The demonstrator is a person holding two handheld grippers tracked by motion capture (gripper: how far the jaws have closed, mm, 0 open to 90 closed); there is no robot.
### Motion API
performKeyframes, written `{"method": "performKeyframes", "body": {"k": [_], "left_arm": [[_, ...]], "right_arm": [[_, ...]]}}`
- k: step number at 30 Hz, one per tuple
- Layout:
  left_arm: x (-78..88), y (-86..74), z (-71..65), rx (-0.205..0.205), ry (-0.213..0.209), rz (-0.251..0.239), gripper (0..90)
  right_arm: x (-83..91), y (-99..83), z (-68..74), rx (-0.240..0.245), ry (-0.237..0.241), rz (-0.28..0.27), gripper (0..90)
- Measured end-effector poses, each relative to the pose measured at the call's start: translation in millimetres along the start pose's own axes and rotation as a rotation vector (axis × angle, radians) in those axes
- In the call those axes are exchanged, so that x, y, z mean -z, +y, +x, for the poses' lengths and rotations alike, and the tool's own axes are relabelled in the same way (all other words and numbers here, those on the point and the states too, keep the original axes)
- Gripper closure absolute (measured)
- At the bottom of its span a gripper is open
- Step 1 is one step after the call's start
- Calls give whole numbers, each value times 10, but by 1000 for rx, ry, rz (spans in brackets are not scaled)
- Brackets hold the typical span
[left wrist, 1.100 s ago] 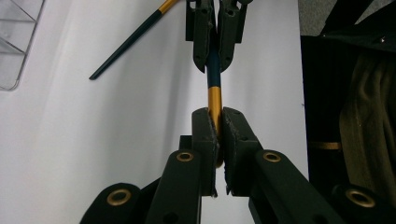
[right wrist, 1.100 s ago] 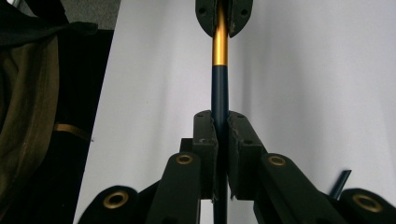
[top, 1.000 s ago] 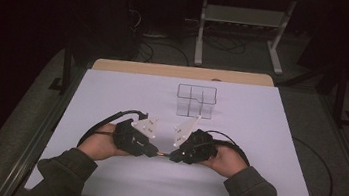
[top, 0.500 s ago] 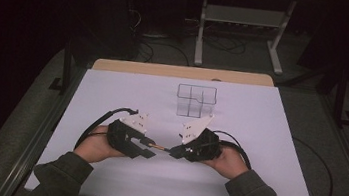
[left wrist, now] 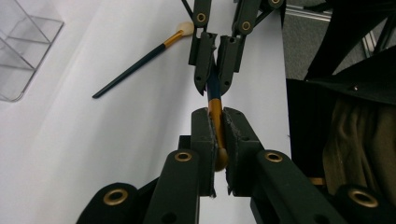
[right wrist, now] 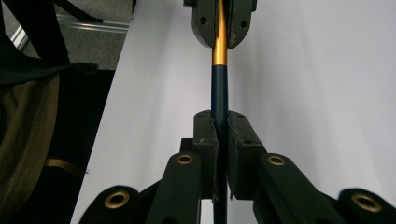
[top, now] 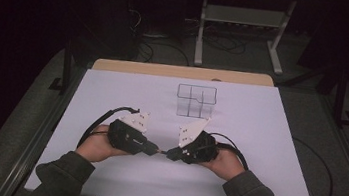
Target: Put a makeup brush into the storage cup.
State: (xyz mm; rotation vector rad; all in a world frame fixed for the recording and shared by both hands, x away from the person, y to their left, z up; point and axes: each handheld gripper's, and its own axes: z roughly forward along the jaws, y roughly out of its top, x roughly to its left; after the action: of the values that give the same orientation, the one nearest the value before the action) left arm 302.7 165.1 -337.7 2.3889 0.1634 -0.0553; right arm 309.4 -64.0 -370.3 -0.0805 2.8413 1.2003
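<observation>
Brush (right wrist: 219,88) clamped between both hand-held grippers, spanning gap.

You've got no readable text, label, brand, number or sign anywhere in these views.

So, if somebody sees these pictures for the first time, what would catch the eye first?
Most likely the two tongs meeting tip to tip near the front of the white table: the left tongs and the right tongs both clamp one dark-blue and gold makeup brush. After that, the clear divided organizer behind them, and a second brush lying loose on the table.
</observation>
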Motion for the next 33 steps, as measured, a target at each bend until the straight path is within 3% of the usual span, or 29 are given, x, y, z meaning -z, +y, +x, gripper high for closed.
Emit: {"method": "performKeyframes", "body": {"k": [6,8,13,19,24,26,33], "left_arm": [[12,6,-3,-11,-5,16,840],[19,11,-5,-13,-1,26,841],[10,19,-11,-27,3,51,841],[-6,36,-20,-34,5,63,841],[17,21,-13,-23,1,38,818],[37,13,-6,1,-3,17,700],[72,-67,2,52,14,-35,644]], "right_arm": [[-11,19,21,4,4,10,812],[-14,50,40,10,-17,44,736],[8,91,45,-1,-9,86,691],[-46,105,62,-2,-17,130,776],[-77,92,64,4,-5,112,824],[-58,77,48,-4,-10,85,826],[-15,31,30,-28,-28,2,827]]}}
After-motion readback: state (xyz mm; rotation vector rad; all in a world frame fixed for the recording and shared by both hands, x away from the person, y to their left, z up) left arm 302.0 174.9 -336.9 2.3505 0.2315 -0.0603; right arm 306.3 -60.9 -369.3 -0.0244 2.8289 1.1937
